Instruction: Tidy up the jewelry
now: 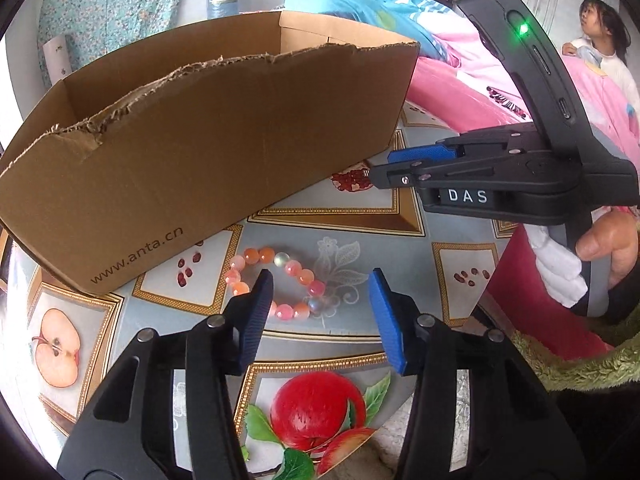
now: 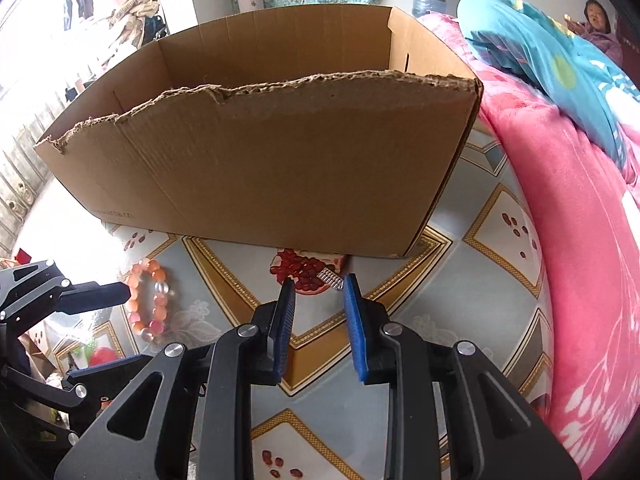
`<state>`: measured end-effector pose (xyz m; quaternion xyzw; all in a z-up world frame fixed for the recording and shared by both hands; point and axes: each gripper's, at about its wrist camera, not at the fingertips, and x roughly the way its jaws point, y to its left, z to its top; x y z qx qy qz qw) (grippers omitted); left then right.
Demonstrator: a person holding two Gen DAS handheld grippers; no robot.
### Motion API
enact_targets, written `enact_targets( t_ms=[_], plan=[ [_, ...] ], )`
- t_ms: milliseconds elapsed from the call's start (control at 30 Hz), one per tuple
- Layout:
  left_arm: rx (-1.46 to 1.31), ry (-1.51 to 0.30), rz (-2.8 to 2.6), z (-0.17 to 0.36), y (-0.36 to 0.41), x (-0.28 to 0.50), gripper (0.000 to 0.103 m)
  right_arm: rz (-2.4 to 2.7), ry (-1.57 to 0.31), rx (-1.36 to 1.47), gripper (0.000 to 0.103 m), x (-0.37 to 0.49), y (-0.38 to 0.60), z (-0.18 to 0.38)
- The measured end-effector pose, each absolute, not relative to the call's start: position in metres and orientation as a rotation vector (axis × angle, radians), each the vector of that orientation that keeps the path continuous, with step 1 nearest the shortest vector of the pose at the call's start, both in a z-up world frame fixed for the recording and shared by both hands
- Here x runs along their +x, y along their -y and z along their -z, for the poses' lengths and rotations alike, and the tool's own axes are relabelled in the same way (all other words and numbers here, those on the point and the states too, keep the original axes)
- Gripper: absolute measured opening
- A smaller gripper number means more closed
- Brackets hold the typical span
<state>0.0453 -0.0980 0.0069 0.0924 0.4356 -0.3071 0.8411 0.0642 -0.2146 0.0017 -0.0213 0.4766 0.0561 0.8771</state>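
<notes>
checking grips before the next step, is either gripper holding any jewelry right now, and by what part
Nothing is held. The left gripper stands open over the bead bracelet; the right gripper is open near a small silver piece.

Cardboard box [image 2: 264,152] stands on table [image 2: 472,280], open top up. Bead bracelet [image 1: 276,284] lies flat on table just before box's near wall, toward its left end. Small metal spring-like piece [image 2: 331,279] lies on table before box's right half, close to its base. Left gripper [image 1: 320,284] hangs over bracelet; right gripper [image 2: 319,286] over metal piece. Bedding pile [image 2: 580,220] right of box, beside table edge.
</notes>
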Motion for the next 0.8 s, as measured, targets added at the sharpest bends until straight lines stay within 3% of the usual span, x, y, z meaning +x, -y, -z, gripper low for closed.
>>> enact_targets(
  t_ms=[467, 700, 800],
  plan=[
    [0.202, -0.967, 0.624, 0.002, 0.097, 0.054, 0.047, -0.162, -1.018, -0.071, 0.025, 0.093, 0.222, 0.007],
    [0.202, -0.968, 0.575, 0.001, 0.081, 0.054, 0.047, -0.19, -1.039, -0.08, 0.006, 0.091, 0.21, 0.006],
    [0.2, -0.971, 0.55, 0.0, 0.073, 0.054, 0.047, -0.188, -1.038, -0.099, 0.005, 0.091, 0.204, 0.006]
  ],
)
